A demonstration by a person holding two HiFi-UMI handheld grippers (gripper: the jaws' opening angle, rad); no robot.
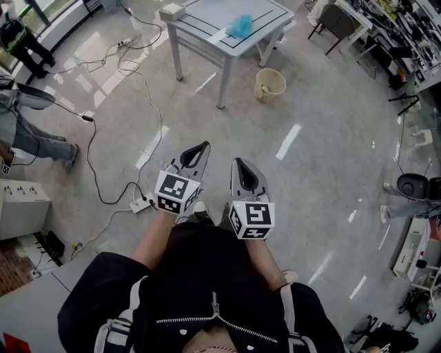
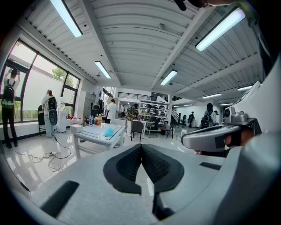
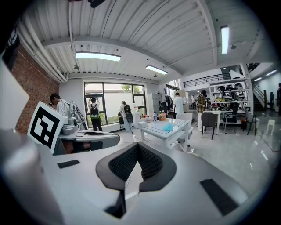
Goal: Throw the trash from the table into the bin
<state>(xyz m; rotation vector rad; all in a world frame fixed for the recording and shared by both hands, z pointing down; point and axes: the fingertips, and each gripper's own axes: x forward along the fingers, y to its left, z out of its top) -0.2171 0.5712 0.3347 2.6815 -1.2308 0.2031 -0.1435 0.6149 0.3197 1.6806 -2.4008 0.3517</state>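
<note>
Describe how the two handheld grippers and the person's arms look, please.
The left gripper and the right gripper each have light grey tongs that taper to a point, lined with black ribbed pads. A white cube with black square markers sits at the back of each. The person wears a black jacket with a silver zip; the forearms are uncovered.

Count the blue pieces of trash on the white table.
1: a crumpled blue piece lies on the white table, on the side nearest the beige bin. Anything behind the bottles could be hidden.
</note>
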